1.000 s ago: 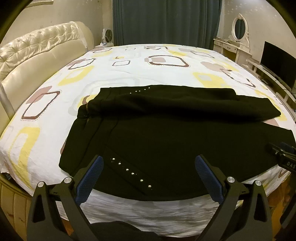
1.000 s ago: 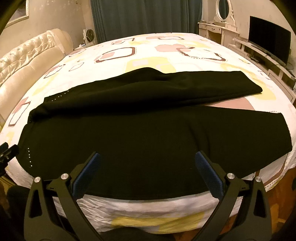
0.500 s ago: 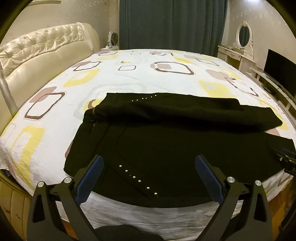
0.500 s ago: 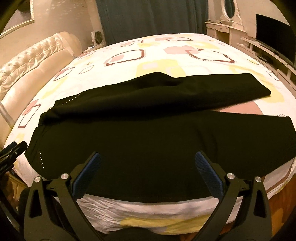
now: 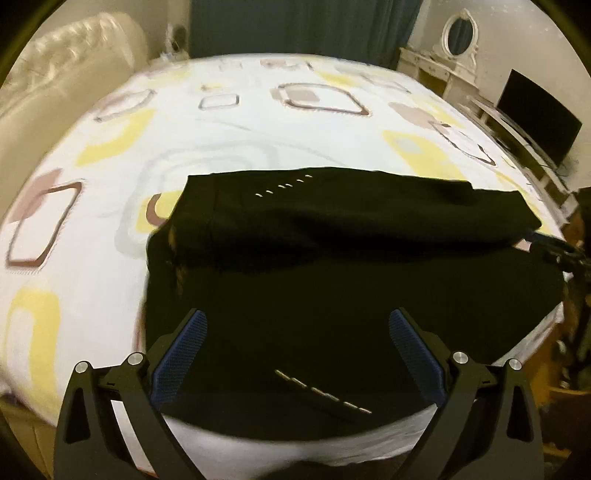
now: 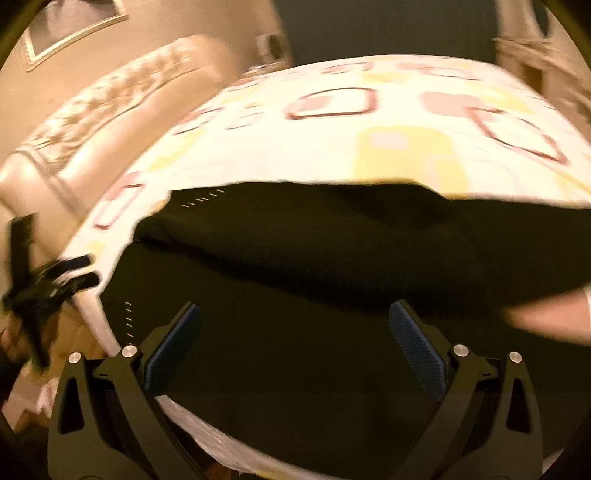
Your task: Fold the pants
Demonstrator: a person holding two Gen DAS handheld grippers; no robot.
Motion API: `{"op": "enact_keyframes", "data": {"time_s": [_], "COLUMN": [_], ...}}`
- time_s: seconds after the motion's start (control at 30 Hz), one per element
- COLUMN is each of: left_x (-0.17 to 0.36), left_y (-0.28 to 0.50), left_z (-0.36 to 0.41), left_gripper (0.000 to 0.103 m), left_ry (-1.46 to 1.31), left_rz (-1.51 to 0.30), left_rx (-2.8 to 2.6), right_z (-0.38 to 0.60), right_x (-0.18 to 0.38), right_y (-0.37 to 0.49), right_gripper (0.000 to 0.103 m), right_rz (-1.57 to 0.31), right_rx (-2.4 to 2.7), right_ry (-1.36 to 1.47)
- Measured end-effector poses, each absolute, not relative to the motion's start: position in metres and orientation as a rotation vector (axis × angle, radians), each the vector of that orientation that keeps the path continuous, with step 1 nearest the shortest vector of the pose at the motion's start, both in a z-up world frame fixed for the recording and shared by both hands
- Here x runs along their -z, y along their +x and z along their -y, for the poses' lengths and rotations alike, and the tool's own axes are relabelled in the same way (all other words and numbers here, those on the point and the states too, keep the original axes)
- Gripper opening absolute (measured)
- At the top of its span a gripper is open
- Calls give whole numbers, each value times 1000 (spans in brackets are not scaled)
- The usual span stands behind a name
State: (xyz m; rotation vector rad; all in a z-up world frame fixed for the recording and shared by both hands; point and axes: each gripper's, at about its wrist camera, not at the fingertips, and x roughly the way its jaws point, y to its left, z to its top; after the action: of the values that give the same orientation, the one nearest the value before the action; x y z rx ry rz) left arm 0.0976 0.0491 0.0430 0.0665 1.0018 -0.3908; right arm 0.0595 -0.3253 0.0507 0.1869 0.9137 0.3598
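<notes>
- While both views are smeared with blur, the black pants [image 5: 332,280] can be seen lying across the near side of the bed [image 5: 258,122], spread on its white sheet printed with yellow and brown squares.
- One trouser leg lies folded over the far part of the pants, forming a raised dark band [image 6: 332,236].
- 2 short rows of small silver studs [image 5: 284,186] show on the fabric, 1 on the far edge and 1 near the front hem.
- Left tongs [image 5: 297,354] hover just above the near edge of the pants, blue pads spread wide apart and gripping nothing.
- Right tongs [image 6: 295,347] hang over the dark cloth too, likewise wide apart with nothing between them.
- From the right wrist view, the left tongs appear as a dark blurred shape at the bed's left edge.
- A cream tufted headboard [image 5: 74,74] stands at the left, a dark curtain [image 5: 295,26] behind the bed.
- To the right stand a white vanity with an oval mirror [image 5: 458,35] and a dark television [image 5: 535,110].
</notes>
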Motion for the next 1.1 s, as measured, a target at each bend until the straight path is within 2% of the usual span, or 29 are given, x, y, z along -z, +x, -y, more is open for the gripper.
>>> {"op": "enact_keyframes", "data": {"time_s": [0.13,0.33,0.4,0.47,0.5,0.73,0.8,1.0,1.07,1.1], "left_x": [-36,13,28,35,38,46,47,50,49,49], "left_y": [171,262,282,297,304,322,325,337,339,340], "left_z": [-86,-102,-104,-110,-114,-102,-95,-84,-84,-83], "left_gripper": [99,99,99,98,98,98,98,98,98,98], "left_ry": [110,158,176,152,133,118,97,83,70,71], "left_rz": [-990,-1076,-1093,-1112,-1118,-1170,-1203,-1254,-1260,-1254], "left_rx": [473,501,495,507,516,642,682,670,665,661], "right_z": [335,334,326,320,319,314,313,307,305,303], "right_x": [-52,-9,3,15,20,35,35,36,36,36], "right_y": [138,224,237,249,254,261,261,257,256,254], "right_gripper": [101,101,97,80,78,77,73,34,17,13], "right_rz": [-965,-1114,-1156,-1201,-1216,-1319,-1329,-1372,-1383,-1384], "right_rx": [-448,-472,-500,-531,-538,-593,-585,-619,-625,-633], "right_ry": [139,59,16,-30,-43,-117,-138,-176,-194,-197]}}
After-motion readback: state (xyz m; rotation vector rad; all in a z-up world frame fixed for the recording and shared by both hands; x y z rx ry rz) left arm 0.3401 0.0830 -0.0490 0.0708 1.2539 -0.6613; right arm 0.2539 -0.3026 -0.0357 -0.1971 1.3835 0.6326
